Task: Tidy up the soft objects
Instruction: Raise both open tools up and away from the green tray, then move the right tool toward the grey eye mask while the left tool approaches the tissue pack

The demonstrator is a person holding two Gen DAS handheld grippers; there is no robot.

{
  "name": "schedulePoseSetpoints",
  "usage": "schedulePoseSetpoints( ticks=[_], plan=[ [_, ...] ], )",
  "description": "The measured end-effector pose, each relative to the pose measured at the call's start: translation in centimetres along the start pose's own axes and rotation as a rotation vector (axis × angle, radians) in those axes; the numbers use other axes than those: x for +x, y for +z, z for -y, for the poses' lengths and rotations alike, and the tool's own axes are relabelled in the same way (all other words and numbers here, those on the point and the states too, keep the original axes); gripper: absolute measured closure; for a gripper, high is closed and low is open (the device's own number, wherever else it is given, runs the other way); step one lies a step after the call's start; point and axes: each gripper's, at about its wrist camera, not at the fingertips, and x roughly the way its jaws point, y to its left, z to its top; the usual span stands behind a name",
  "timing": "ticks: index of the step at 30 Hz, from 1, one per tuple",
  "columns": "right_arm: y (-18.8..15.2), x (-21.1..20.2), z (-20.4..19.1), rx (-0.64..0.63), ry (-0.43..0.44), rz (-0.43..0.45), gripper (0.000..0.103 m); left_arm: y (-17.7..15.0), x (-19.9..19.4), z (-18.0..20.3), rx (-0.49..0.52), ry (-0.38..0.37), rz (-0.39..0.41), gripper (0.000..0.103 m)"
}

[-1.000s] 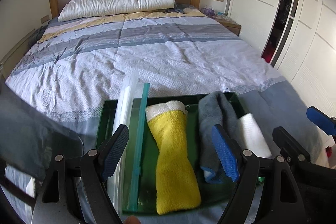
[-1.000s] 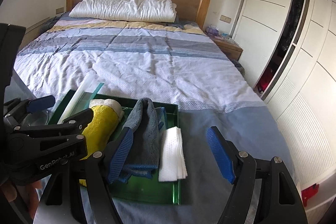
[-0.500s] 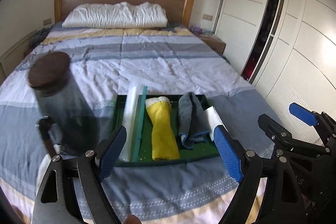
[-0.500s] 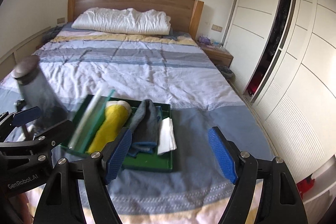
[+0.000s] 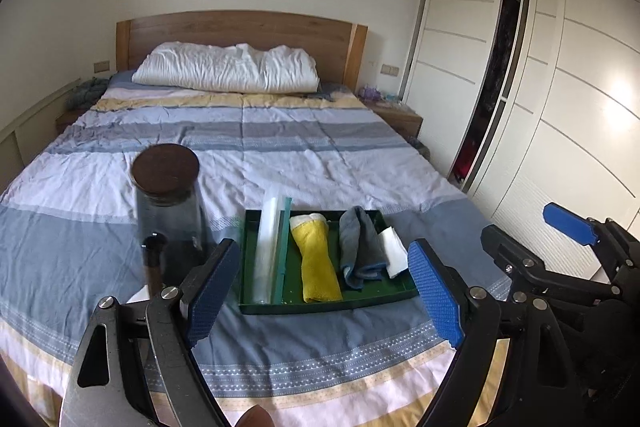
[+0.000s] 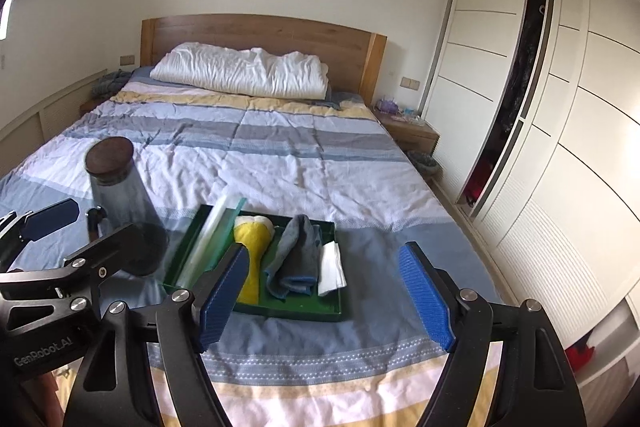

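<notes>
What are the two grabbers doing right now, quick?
Left gripper: open, holding nothing.
Right gripper: open, holding nothing.

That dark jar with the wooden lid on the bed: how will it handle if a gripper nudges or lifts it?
The jar is tall, narrow and stands on a soft, wrinkled quilt, so a sideways nudge would probably tip it. Once down, its round body would likely roll. The smooth, glassy wall looks slippery and possibly breakable; a grip low on the body seems safer than one on the lid.
</notes>
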Motion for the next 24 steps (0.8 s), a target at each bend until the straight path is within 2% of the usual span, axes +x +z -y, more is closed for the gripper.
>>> schedulePoseSetpoints(
  ticks=[1,3,4,6,13,15,17,20,24],
  plan=[
    [-0.2,-0.7,-0.3,-0.003,0.006,0.01,0.025,-0.1,-0.6,-0.1,0.0,0.002,0.012,0.021],
    [-0.7,-1.9,-0.9,-0.006,0.014,0.024,0.024,-0.5,-2.1,-0.9,-0.006,0.018,0.036,0.009],
    [-0.9,-2.4,-1.3,-0.009,0.017,0.031,0.023,-0.6,-2.7,-1.3,-0.011,0.03,0.046,0.007],
    [-1.5,-3.7,-2.2,-0.014,0.039,0.045,0.019,-1.0,-4.1,-2.4,-0.018,0.052,0.069,0.007],
    [-3.9,-7.1,-4.7,0.005,0.147,0.075,0.013,-3.0,-7.4,-7.6,-0.055,0.083,0.053,0.007],
    [-4.6,-7.9,-5.5,0.002,0.178,0.09,0.007,-3.8,-8.3,-9.1,-0.053,0.096,0.044,0.006],
    [-5.2,-8.5,-5.8,0.01,0.216,0.089,0.0,-4.4,-8.9,-10.2,-0.038,0.112,0.03,0.001],
    [-5.8,-9.2,-6.2,0.022,0.248,0.083,0.0,-5.7,-10.1,-12.2,-0.018,0.137,0.028,0.001],
    [-6.4,-9.6,-7.4,0.024,0.294,0.073,0.0,-7.4,-11.0,-14.8,-0.046,0.119,-0.003,0.001]
  ],
)
